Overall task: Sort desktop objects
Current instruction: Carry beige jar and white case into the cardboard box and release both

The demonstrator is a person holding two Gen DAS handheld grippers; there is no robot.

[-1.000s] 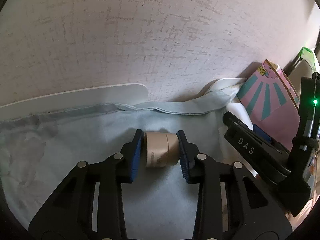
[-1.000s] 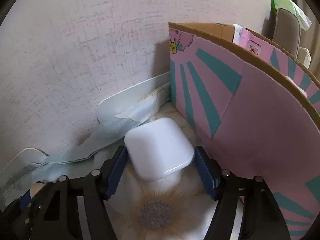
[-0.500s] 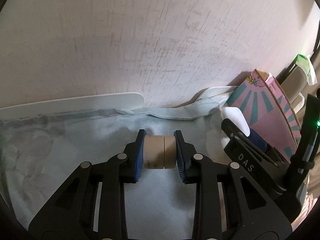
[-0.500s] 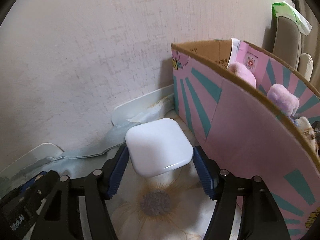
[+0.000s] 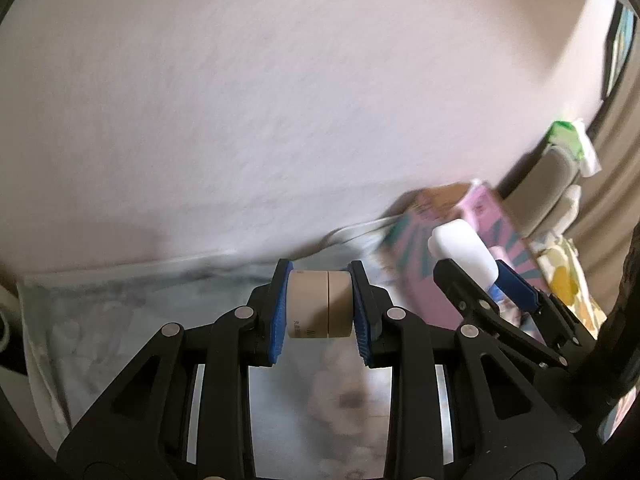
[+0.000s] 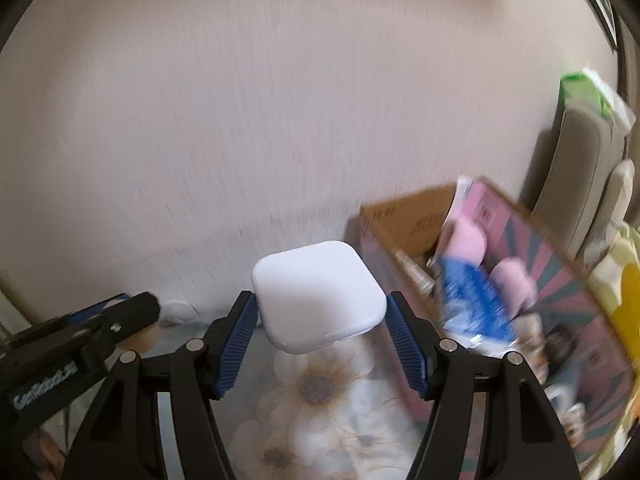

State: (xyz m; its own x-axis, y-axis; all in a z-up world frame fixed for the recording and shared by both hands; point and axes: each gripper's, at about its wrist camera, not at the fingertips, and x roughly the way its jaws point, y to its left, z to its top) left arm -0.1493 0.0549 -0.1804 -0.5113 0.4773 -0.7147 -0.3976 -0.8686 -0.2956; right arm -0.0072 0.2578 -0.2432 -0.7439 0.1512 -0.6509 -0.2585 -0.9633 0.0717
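In the left wrist view, a beige jar [image 5: 320, 305] is pinched between the blue pads of the left claw [image 5: 320, 312], above the cloth-covered desk [image 5: 120, 320]. In the right wrist view, a white case [image 6: 318, 306] is gripped by the right claw [image 6: 320, 336], with a pink cardboard box [image 6: 560, 300] at 3 o'clock.

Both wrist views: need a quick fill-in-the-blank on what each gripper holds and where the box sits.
1. The left gripper is shut on the ____ cylindrical jar.
2. The right gripper holds the ____ rounded square plastic case.
3. The open pink-and-teal cardboard box stands to the case's ____.

Missing words: beige; white; right
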